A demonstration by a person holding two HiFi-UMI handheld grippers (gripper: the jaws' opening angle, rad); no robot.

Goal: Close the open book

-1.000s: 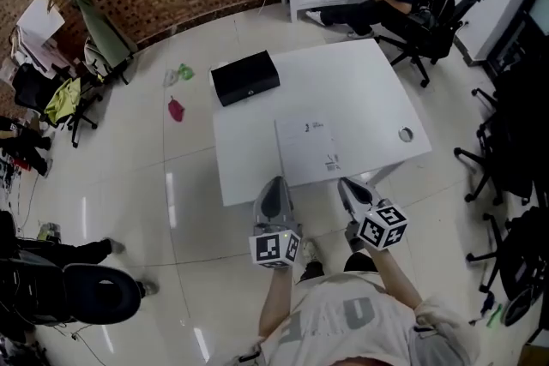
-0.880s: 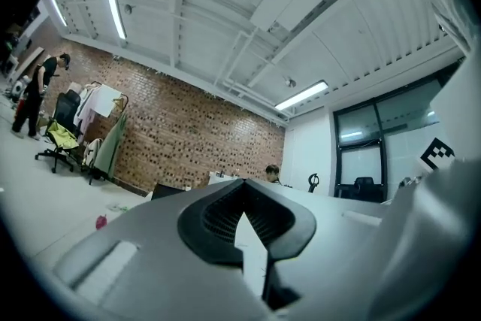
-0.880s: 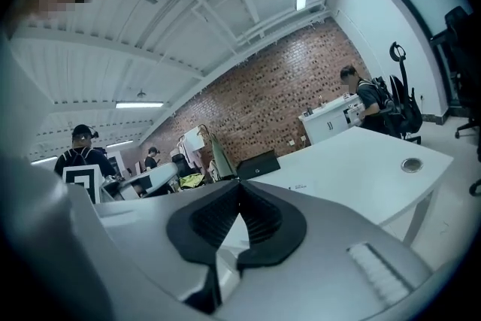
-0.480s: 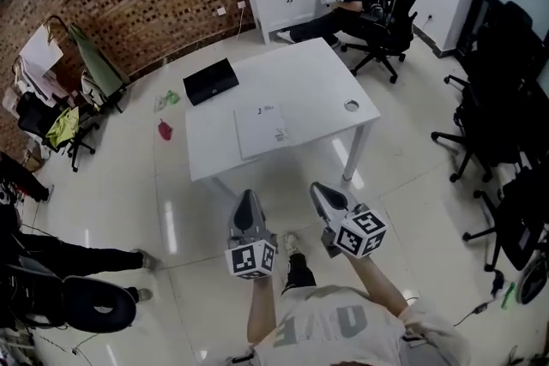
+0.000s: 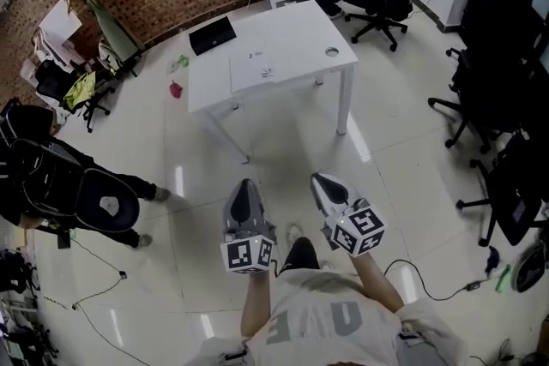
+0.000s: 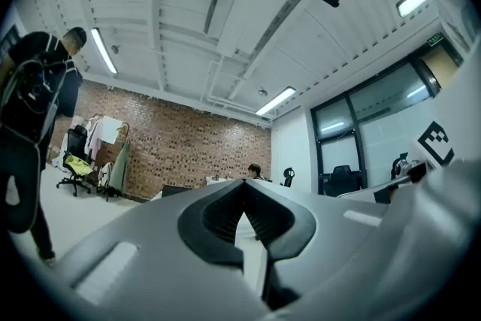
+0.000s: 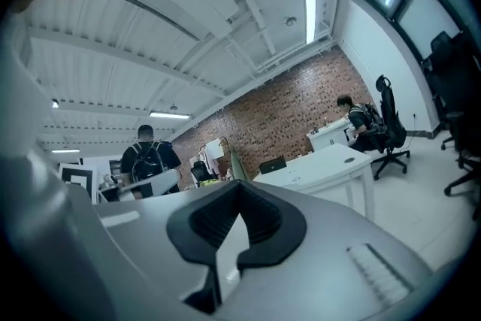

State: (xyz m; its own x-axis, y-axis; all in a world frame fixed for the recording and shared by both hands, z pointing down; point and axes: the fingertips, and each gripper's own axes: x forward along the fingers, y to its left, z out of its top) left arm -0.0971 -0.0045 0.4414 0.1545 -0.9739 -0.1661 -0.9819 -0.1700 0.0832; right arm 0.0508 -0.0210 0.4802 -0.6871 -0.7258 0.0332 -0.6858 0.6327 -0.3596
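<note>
Desk (image 5: 300,34) and book (image 5: 260,71) have receded far ahead of my clenched, empty left fingers (image 5: 245,203) and right fingers (image 5: 329,191); closing looks finished, nothing next.

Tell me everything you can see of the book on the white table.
The book is a thin white rectangle with a few small dark marks of print, too small to read. It lies flat on the white table, near the edge closest to the camera, showing one plain face and no spread pages, so it looks closed. A black flat case lies apart from it at the far left corner. Only the table touches it.
</note>
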